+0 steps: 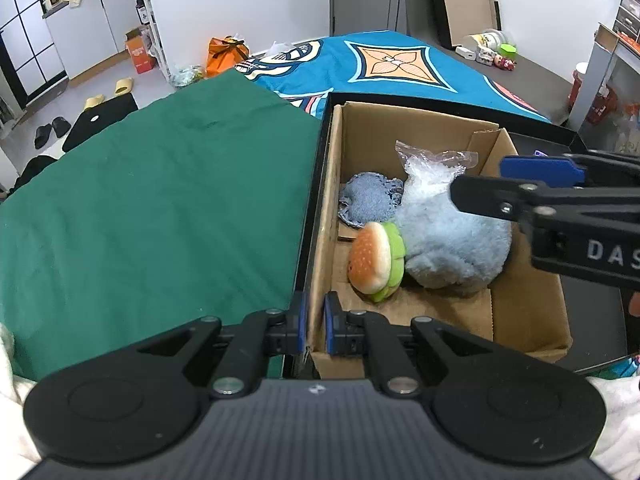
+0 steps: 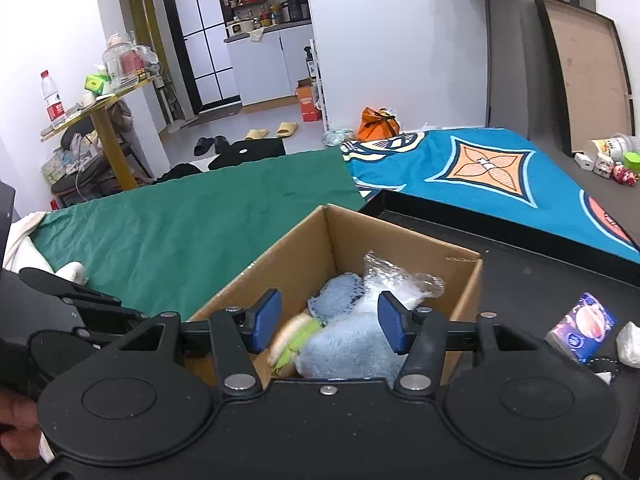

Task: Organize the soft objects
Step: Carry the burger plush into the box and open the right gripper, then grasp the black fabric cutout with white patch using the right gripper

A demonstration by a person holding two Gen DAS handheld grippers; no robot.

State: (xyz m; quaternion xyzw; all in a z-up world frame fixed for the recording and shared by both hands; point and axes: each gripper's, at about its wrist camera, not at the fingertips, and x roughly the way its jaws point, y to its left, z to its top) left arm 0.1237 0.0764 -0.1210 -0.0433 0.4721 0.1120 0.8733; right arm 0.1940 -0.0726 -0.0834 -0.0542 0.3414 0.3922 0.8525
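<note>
- The left gripper (image 1: 316, 322) has its fingers (image 1: 301, 320) clenched on the near-left wall of the cardboard box (image 1: 320, 240), one blue pad outside it and one inside.
- The right gripper (image 2: 329, 322) hangs released over the box, its fingers (image 2: 264, 320) spread wide and gripping nothing.
- Ahead of the left fingers, inside the box, a burger plush (image 1: 376, 260) lies on its side, touching a fluffy light-blue plush (image 1: 452, 248).
- Beyond these sit a denim pouch (image 1: 370, 202) and a crinkled clear plastic bag (image 1: 430, 172).
- In the right wrist view, the blue plush lies between the spread fingers.
- To the left of the box, a green cloth (image 1: 160, 200) covers the surface.
</note>
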